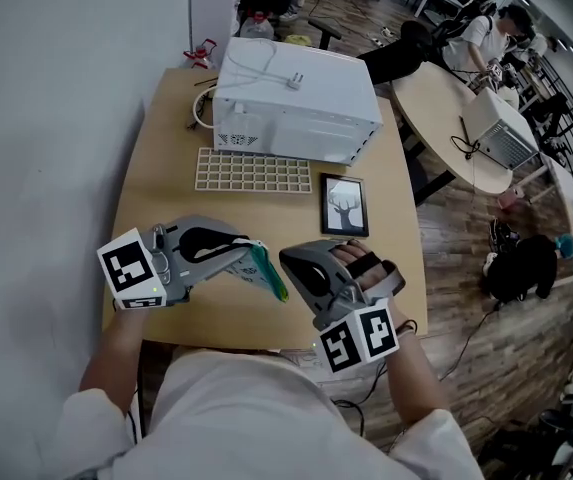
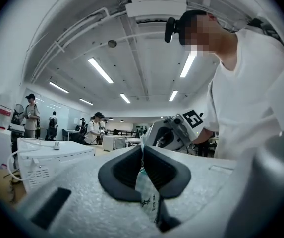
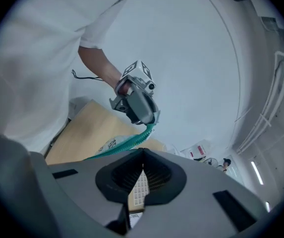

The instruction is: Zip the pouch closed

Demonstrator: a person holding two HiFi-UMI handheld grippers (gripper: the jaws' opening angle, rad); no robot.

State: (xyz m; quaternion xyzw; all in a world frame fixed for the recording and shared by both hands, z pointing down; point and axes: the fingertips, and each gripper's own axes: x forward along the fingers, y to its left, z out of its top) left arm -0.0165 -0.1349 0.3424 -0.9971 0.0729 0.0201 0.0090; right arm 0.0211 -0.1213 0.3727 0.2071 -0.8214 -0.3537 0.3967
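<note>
A small white pouch (image 1: 266,273) with a teal zip edge hangs above the front of the wooden table (image 1: 166,128). My left gripper (image 1: 246,253) is shut on one end of it; in the left gripper view the printed pouch (image 2: 145,190) sits pinched between the dark pads. My right gripper (image 1: 286,260) faces the left one from the right, jaws shut. In the right gripper view its tips (image 3: 142,151) lie right against the teal edge of the pouch (image 3: 117,145), which runs up to the left gripper (image 3: 149,125). Nothing shows between the right pads.
On the table behind the grippers lie a white grid tray (image 1: 254,171) and a framed tree picture (image 1: 344,206). A white boxy appliance (image 1: 296,98) with a cable stands at the back. A round table (image 1: 446,118) and several people are off to the right.
</note>
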